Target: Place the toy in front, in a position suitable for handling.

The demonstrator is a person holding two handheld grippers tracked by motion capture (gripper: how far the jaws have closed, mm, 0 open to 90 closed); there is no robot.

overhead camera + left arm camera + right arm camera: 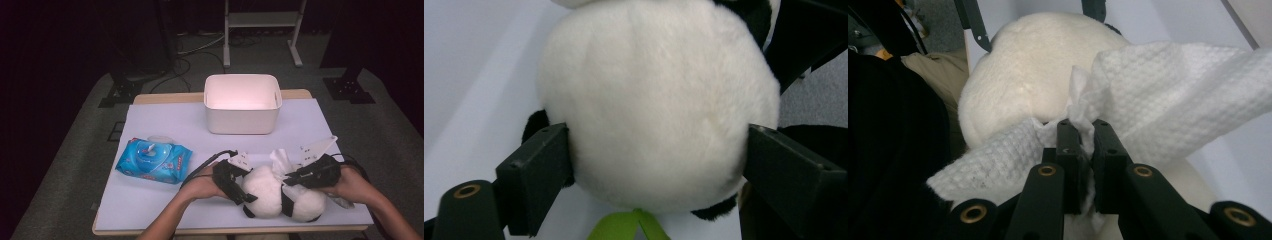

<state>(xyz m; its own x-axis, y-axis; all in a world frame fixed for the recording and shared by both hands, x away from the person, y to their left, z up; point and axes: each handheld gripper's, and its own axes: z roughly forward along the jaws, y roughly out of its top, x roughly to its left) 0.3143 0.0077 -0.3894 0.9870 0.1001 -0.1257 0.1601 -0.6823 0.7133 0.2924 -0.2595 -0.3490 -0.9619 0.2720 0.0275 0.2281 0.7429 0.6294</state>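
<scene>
Right gripper point(1080, 125) jaws pinched shut on a white wipe point(1168, 95), draped against the plush panda point(280, 192). Left gripper point(659, 145) jaws spread wide, flanking the panda's white body, pads at its sides, grip apparently loose. Wiping seemingly under way, not finished. Farther out on the table point(165, 120): blue wipes pack point(152, 160), white bin point(242, 102) untouched.
</scene>
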